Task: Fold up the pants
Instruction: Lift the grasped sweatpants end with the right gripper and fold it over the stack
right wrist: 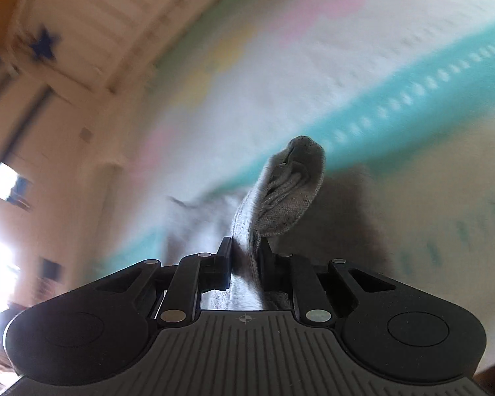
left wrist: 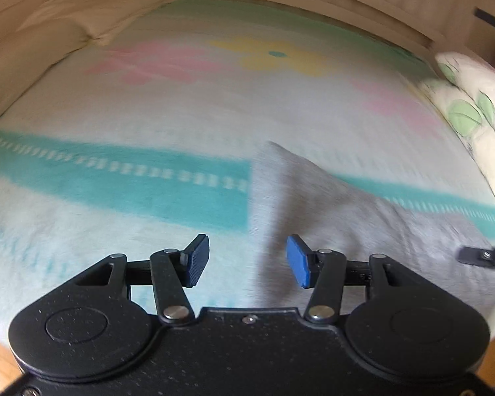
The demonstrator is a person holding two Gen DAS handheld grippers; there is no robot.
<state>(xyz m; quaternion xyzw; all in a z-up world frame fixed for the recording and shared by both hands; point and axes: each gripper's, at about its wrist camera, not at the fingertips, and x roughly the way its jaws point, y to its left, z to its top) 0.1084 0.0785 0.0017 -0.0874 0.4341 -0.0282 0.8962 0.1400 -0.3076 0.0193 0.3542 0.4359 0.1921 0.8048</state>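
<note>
Now grey pants (right wrist: 280,198) sit pinched between right gripper (right wrist: 244,257) fingers.

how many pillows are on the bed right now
2. One plain cream pillow lies at the far left corner of the bed by the headboard; one white pillow with green spots sits along the right edge. Others may lie outside the view.
</note>
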